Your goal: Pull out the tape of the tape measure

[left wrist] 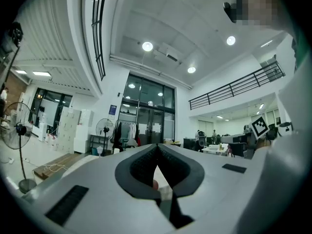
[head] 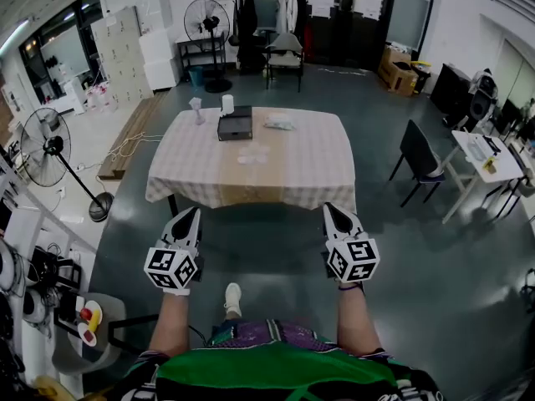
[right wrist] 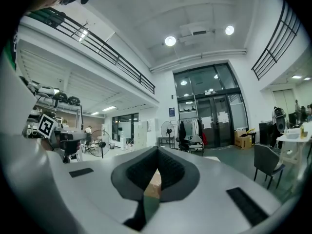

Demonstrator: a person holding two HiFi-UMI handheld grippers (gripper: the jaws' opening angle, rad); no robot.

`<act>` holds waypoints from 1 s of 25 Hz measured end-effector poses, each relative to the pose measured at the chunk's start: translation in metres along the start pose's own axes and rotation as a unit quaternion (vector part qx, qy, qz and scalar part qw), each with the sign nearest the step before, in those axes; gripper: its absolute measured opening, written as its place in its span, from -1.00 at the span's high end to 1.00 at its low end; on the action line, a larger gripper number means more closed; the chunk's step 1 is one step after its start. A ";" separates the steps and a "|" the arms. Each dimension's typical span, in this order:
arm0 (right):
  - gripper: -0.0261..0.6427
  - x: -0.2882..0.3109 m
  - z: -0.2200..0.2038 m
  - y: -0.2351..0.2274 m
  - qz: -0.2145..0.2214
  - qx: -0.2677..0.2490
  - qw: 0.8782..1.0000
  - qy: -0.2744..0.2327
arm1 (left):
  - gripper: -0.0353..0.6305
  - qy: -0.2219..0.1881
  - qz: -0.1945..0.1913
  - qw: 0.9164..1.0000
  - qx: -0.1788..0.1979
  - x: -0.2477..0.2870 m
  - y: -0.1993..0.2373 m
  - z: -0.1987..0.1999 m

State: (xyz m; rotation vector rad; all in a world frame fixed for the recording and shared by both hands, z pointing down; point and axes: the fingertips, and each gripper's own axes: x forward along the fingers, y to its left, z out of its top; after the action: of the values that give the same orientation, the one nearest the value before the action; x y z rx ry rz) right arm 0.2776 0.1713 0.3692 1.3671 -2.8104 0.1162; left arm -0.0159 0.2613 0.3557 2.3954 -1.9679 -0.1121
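Wide hall with a glossy dark floor (head: 276,241) is stretching out ahead, and a table (head: 251,178) under a checked cloth is sitting in the middle of it, well apart from both grippers. Person is standing short of the table, holding the two tools out side by side, both pointing level toward it. Left gripper (head: 194,214) is keeping its jaws pressed together with nothing pinched between them, and its own view is showing the dark pads meeting at the tip. Right gripper (head: 331,210) is doing the same: jaws closed on nothing. On the cloth a dark box (head: 235,124) is lying toward the far edge, a white cup (head: 227,103) is standing just behind it, and a few pale small items are lying around. Tape measure — cannot pick it out among those items, too small to tell. A standing fan (head: 46,144) is sitting off to the left, and a dark chair (head: 418,153) is sitting to the right of the table.
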 end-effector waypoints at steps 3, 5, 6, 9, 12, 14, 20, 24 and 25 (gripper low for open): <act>0.90 0.020 0.004 -0.003 -0.006 0.002 1.000 -0.004 | 0.83 0.004 -0.003 1.000 -0.002 0.018 0.016 0.001; 0.90 0.037 0.008 -0.005 -0.010 0.003 1.000 -0.005 | 0.83 0.005 -0.006 1.000 -0.003 0.033 0.028 0.002; 0.90 0.046 0.010 -0.006 -0.012 0.002 1.000 -0.004 | 0.83 0.005 -0.008 1.000 -0.002 0.041 0.035 0.003; 0.90 0.079 0.017 -0.010 -0.017 -0.003 1.000 -0.003 | 0.83 0.000 -0.010 1.000 0.001 0.066 0.060 0.007; 0.90 0.118 0.027 -0.011 -0.022 -0.002 1.000 -0.003 | 0.83 -0.003 -0.010 1.000 0.002 0.093 0.095 0.014; 0.90 0.145 0.033 -0.010 -0.027 0.003 1.000 -0.004 | 0.82 -0.003 -0.011 1.000 0.007 0.112 0.120 0.017; 0.90 0.221 0.036 -0.006 -0.037 0.029 0.999 0.006 | 0.82 -0.004 -0.030 1.000 0.001 0.166 0.185 0.023; 0.90 0.266 0.028 0.000 -0.048 0.038 0.998 0.013 | 0.82 -0.005 -0.041 0.999 0.000 0.195 0.225 0.020; 0.90 0.278 0.026 0.002 -0.051 0.038 0.998 0.015 | 0.82 -0.004 -0.043 0.999 -0.001 0.202 0.235 0.017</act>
State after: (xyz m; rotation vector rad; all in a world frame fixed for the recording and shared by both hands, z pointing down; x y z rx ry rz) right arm 0.1054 -0.0476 0.3562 1.5064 -2.7324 0.2441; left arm -0.2084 0.0176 0.3504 2.4827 -1.8672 -0.1251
